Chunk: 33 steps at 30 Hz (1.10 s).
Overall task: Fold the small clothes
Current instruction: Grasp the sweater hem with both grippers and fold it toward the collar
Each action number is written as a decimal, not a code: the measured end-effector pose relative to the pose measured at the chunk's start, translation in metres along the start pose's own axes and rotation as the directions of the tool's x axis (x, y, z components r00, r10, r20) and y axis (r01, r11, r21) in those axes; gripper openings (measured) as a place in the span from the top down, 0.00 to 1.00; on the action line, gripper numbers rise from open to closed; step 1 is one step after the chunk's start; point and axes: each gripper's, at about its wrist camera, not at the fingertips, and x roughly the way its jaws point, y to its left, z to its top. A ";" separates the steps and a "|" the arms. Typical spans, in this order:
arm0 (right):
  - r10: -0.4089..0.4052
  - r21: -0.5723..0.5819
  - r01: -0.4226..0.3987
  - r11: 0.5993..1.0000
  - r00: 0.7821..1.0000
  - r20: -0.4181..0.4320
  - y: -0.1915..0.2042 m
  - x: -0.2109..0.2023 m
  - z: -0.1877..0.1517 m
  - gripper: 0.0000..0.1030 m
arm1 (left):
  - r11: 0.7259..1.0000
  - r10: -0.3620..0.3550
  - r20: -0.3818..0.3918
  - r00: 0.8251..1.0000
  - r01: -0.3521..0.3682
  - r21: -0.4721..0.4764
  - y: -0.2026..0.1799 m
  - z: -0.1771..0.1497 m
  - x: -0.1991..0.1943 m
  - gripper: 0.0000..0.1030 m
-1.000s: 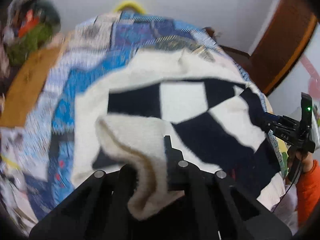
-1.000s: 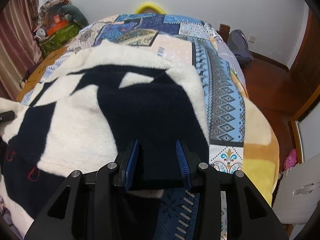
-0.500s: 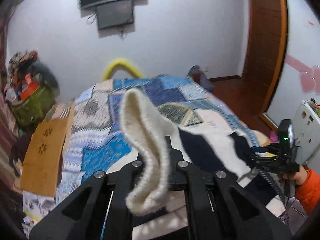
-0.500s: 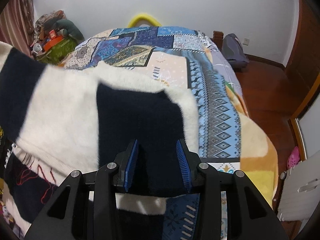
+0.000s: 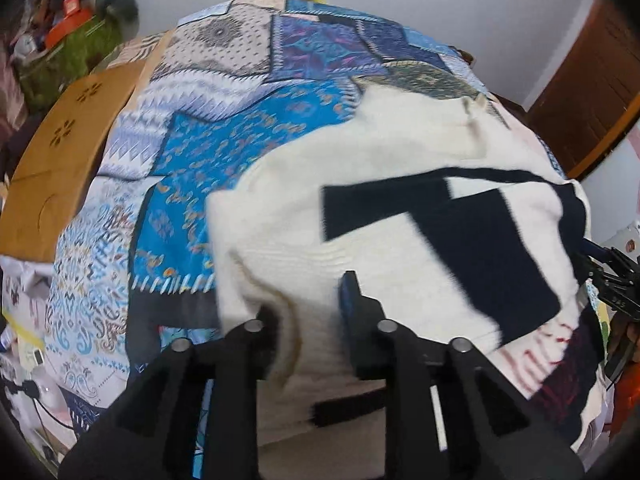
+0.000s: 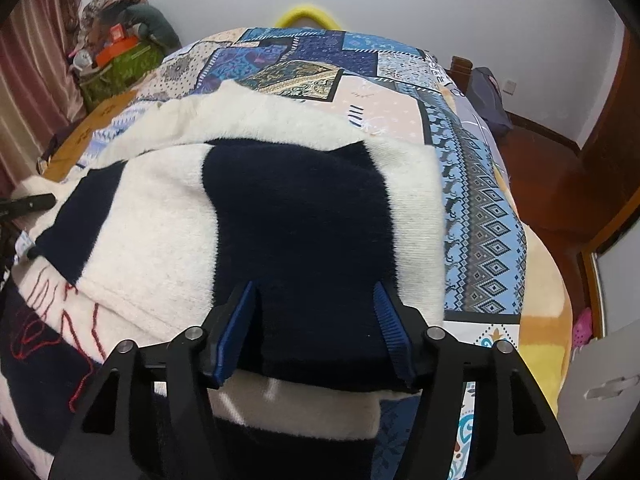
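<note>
From the left wrist view, the left claw (image 5: 308, 304) is near the bottom of the picture, and its two fingers stand apart with a thick fold of the sweater (image 5: 400, 240) between them. The cream edge of the sweater bulges over the left finger, so I cannot tell whether the fingers press on the cloth or only stand around it. The picture is a little blurred here. The sweater is cream with large dark navy blocks, and it lies spread on the bed, on a patchwork quilt (image 5: 224, 128) in blue and white patterns. At the right edge, the right claw (image 5: 612, 280) is just beside the right border of the sweater, and an orange sleeve (image 5: 628, 384) shows below it. A brown cardboard sheet (image 5: 60, 152) lies at the left side of the bed.

From the right wrist view, the right claw (image 6: 316, 320) has its blue pads wide apart, and a navy part of the sweater (image 6: 168, 240) fills the gap between them. The pads stand at the two sides of the cloth and do not squeeze it. The sweater covers the near part of the quilt (image 6: 480, 208), with red stitching at its lower left. At the left edge, the dark tip of the left claw (image 6: 28, 204) touches the cream border. A green bag (image 6: 116, 68) with things on it stands by the curtain.
</note>
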 end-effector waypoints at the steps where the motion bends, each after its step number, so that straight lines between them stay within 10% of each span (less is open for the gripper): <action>1: -0.002 -0.001 0.002 1.000 1.000 -0.001 0.001 0.000 0.000 0.43 | 1.000 0.010 0.002 1.000 -0.010 -0.002 0.005 -0.003 0.000 0.74; 9: 0.019 -0.005 -0.019 1.000 1.000 -0.013 0.002 -0.004 -0.002 0.42 | 0.987 0.161 -0.031 0.986 -0.162 -0.017 0.049 -0.023 -0.006 0.68; 21: 0.060 0.058 -0.065 0.996 0.995 0.083 -0.018 -0.017 0.035 0.42 | 0.999 0.028 0.068 0.997 -0.030 0.031 0.001 0.011 -0.027 0.60; 33: 0.122 0.055 -0.121 0.991 0.992 -0.024 -0.027 0.012 0.006 0.42 | 0.994 0.098 -0.003 0.995 -0.097 0.044 0.002 -0.017 0.015 0.53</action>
